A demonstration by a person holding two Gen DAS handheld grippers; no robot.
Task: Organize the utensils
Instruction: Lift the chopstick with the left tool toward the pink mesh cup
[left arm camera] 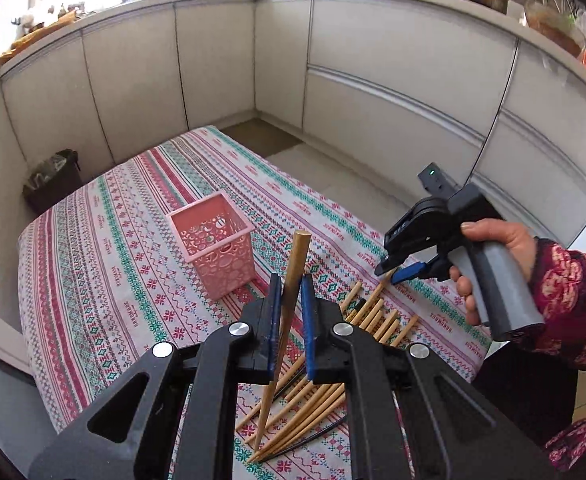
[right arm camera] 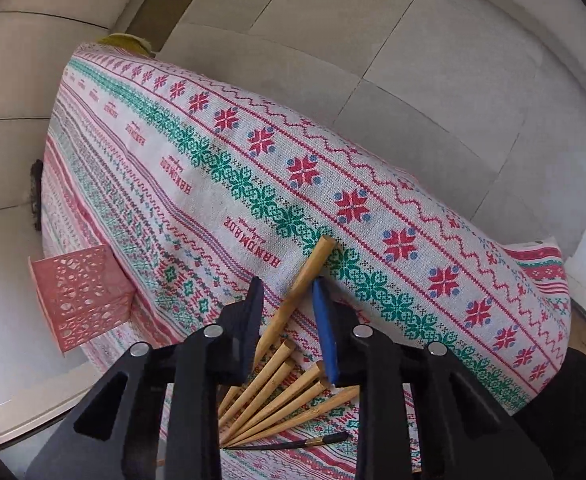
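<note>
My left gripper [left arm camera: 291,284] is shut on one light wooden chopstick [left arm camera: 297,256] and holds it up off the table, thick end up. Just beyond it to the left stands a pink openwork basket [left arm camera: 213,244], seen at the left edge as the basket [right arm camera: 81,292] in the right wrist view. A fan of wooden chopsticks [left arm camera: 373,316] with a thin black one lies on the patterned tablecloth [left arm camera: 113,280]. My right gripper [right arm camera: 288,285] points down over this pile [right arm camera: 277,392]. One chopstick [right arm camera: 313,264] lies between its jaws against the blue pad, with a gap on the other side.
A hand [left arm camera: 493,240] in a dark red patterned sleeve holds the right gripper [left arm camera: 389,270] at the table's right side. White cabinet fronts [left arm camera: 213,60] run behind the table, and a dark bin [left arm camera: 53,184] stands on the floor at the far left corner.
</note>
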